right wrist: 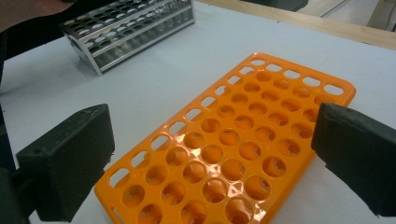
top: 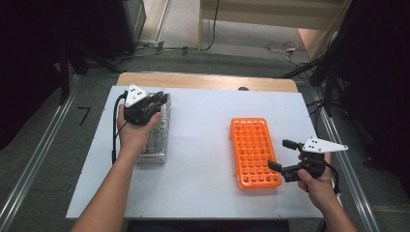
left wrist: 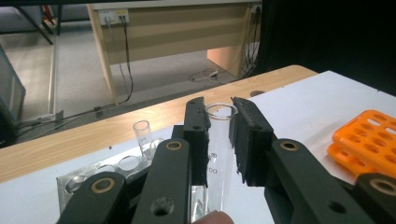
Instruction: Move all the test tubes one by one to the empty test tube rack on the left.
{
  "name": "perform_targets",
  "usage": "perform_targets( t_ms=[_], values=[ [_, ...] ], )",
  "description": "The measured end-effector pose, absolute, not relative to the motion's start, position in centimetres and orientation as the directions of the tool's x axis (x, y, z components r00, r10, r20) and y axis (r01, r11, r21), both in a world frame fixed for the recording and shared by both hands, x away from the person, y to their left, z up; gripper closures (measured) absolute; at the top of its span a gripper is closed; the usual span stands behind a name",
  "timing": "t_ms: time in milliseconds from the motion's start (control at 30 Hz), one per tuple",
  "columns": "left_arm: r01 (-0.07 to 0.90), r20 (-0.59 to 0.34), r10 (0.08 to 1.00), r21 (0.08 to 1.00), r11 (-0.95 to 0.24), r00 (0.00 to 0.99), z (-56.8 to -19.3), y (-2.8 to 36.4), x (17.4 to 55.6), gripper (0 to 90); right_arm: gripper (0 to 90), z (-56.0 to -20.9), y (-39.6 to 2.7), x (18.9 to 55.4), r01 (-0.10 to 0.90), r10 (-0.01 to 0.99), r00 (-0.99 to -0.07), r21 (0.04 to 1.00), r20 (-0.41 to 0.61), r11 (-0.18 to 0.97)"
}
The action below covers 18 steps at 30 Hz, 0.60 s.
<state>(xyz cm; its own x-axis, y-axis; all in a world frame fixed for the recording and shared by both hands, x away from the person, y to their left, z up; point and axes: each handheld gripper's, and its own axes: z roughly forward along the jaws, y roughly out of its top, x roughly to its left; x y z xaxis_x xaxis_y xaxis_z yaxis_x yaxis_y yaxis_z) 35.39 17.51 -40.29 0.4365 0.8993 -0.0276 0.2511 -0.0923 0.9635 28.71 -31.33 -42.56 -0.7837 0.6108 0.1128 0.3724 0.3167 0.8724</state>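
A clear glass test tube (left wrist: 218,144) stands upright between the black jaws of my left gripper (left wrist: 217,114), which is shut on it. In the high view the left gripper (top: 157,100) hovers over the far end of a metal tube rack (top: 157,142) at the table's left. Another glass tube (left wrist: 142,133) stands in that metal rack (left wrist: 79,182). An orange plastic rack (top: 254,150) with several empty holes lies right of centre. My right gripper (top: 279,154) is open beside its near right edge. The right gripper (right wrist: 212,154) has only the orange rack (right wrist: 233,135) showing between its pads.
The white tabletop (top: 203,145) has a wooden strip (top: 208,81) along its far edge. The metal rack (right wrist: 130,28) lies far off in the right gripper view. Cables and a wooden desk sit on the floor beyond the table.
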Motion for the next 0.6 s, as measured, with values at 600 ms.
perform_targets(
  t_ms=[600],
  values=[
    [0.298, -0.021, 0.905, 0.947, -0.118, 0.425, -41.4, 17.7, 35.6, 76.4, 0.0, -42.5, -31.3, 28.6, 0.369, 0.606, -0.788, 0.872, 0.111, 0.32]
  ],
)
